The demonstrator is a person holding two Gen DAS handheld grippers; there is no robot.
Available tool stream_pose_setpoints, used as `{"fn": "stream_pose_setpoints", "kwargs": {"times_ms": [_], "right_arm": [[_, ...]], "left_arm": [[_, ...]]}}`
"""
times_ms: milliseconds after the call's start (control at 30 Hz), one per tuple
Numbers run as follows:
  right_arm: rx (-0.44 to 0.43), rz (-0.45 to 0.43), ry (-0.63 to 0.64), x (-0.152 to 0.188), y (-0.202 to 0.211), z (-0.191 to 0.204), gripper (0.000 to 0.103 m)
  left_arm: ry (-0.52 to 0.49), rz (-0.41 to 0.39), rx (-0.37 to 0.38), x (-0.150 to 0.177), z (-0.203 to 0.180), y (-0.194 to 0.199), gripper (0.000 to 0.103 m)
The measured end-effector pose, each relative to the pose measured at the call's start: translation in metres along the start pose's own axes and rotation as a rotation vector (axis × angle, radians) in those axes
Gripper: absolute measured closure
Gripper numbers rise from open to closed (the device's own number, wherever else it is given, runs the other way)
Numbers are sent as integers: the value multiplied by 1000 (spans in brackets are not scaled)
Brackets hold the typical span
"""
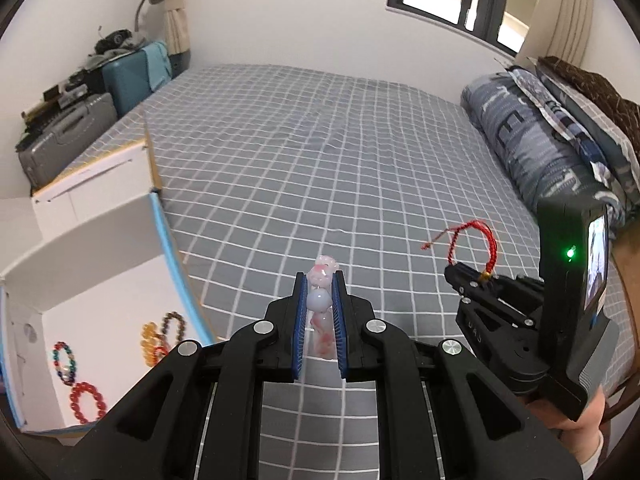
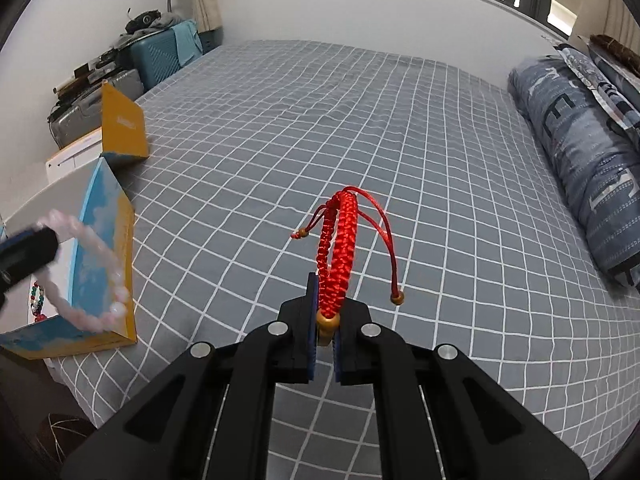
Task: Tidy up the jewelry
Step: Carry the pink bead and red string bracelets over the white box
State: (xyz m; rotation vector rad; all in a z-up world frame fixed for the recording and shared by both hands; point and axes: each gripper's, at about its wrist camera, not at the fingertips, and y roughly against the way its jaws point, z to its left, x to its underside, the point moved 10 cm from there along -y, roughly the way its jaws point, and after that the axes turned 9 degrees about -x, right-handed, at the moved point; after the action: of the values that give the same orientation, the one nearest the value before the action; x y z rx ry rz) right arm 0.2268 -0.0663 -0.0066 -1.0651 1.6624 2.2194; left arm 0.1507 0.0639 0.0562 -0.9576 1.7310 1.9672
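Observation:
My left gripper [image 1: 320, 292] is shut on a pink and white beaded bracelet [image 1: 322, 276], held edge-on above the grey checked bed sheet [image 1: 320, 140]. In the right wrist view that pink bracelet [image 2: 86, 264] shows as a blurred ring at the left edge, in front of the box. My right gripper [image 2: 325, 300] is shut on a red braided cord bracelet [image 2: 338, 240] at its gold bead, with loose cord ends dangling. The left wrist view shows the right gripper [image 1: 466, 280] at the right, red bracelet [image 1: 476, 240] standing up from it. An open white box [image 1: 100, 280] at the left holds several beaded bracelets [image 1: 86, 400].
The box has a blue and yellow outside [image 2: 104, 248] and a raised lid flap [image 2: 124, 128]. Suitcases [image 1: 128, 76] and clutter stand beyond the bed's far left corner. A folded patterned quilt [image 1: 532, 136] lies along the right side. A hand [image 1: 580, 420] holds the right gripper.

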Motion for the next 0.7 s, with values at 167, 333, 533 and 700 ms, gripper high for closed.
{"fn": "stream_pose_setpoints", "kwargs": {"times_ms": [167,333,533,700], "right_arm": [[-12,6,-1,-5,1,18,98],[-61,-15,44,-13,6,58,98],[-140,-23,100,-23,4,116,98],[-205,-25,156,-25,2,167,98]], "left_arm": [[23,4,-38,-6,25,7,91],[55,14,-88,-5,66,14,91],[114,2,-133,-3,119,34,91],[171,2,-193,7,166,44,91]]}}
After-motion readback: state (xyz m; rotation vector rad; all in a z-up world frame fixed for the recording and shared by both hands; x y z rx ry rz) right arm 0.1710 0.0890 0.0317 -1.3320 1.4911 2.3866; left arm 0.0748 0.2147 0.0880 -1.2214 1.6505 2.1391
